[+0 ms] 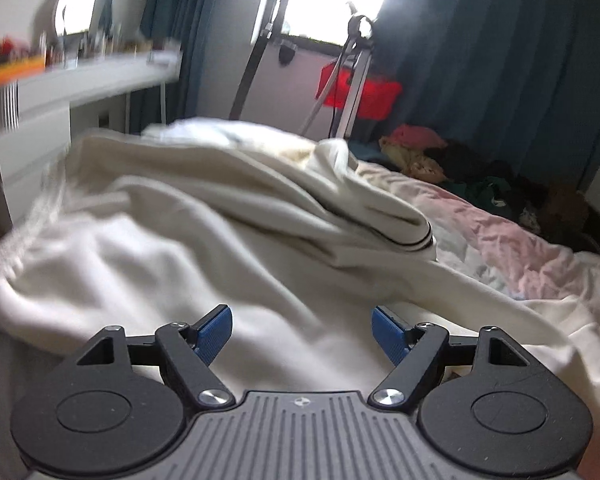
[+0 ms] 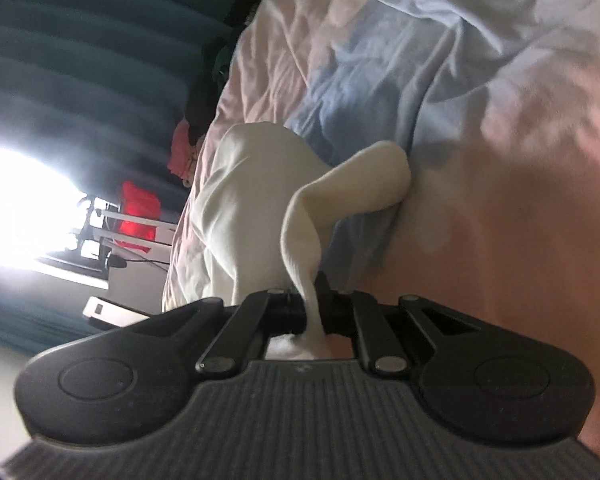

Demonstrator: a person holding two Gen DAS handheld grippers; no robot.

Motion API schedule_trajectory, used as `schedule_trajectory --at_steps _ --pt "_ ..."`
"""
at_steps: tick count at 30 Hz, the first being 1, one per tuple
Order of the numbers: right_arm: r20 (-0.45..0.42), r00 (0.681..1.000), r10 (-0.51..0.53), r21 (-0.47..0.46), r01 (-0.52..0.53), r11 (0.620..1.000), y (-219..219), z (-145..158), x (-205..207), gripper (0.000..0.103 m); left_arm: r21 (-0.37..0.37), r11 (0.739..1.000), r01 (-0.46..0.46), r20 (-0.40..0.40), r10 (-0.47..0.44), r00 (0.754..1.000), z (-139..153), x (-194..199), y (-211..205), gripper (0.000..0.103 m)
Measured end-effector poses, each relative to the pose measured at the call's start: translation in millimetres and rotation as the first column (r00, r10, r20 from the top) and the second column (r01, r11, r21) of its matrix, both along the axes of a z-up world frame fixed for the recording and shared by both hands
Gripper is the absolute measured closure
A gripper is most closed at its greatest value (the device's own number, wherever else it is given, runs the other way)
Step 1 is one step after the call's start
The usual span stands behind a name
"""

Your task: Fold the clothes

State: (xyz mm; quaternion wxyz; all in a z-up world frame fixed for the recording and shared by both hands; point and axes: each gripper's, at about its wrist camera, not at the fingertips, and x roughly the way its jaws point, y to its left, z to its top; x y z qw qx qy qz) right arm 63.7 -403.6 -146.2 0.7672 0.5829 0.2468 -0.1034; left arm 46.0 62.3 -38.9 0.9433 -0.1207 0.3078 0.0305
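Note:
A cream-white garment (image 1: 188,236) with thin dark stripes at one hem lies bunched on the bed in the left wrist view. My left gripper (image 1: 302,330) is open just above it, blue pads apart, holding nothing. In the right wrist view, which is rolled on its side, my right gripper (image 2: 310,300) is shut on a fold of the same cream garment (image 2: 252,208), which rises from the jaws and drapes over the bedsheet.
The bed has a crumpled pink and pale blue sheet (image 1: 512,248), which also shows in the right wrist view (image 2: 420,80). A pile of coloured and dark clothes (image 1: 440,156) lies at the far side. A white desk (image 1: 80,88), a tripod (image 1: 352,80), a red bin (image 1: 360,90) and dark curtains stand beyond.

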Motion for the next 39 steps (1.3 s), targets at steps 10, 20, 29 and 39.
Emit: schedule_trajectory --at_steps 10,20,29,39 --pt "-0.018 0.995 -0.097 0.154 0.099 0.983 -16 -29 20 0.045 -0.127 0.992 -0.028 -0.094 0.016 0.995 -18 16 15 0.024" --pt "0.064 0.988 -0.142 0.253 0.121 0.960 -47 -46 49 0.047 -0.141 0.989 -0.043 -0.140 0.023 0.990 -33 30 15 0.024" --pt "0.079 0.985 -0.156 0.095 0.148 0.984 -59 -22 46 0.097 -0.128 0.991 -0.029 -0.148 0.010 0.989 -37 31 8 0.024" --pt "0.233 0.932 -0.277 -0.029 0.292 0.956 -108 27 -2 0.098 -0.169 0.985 -0.042 -0.149 0.016 0.989 -34 30 16 0.024"
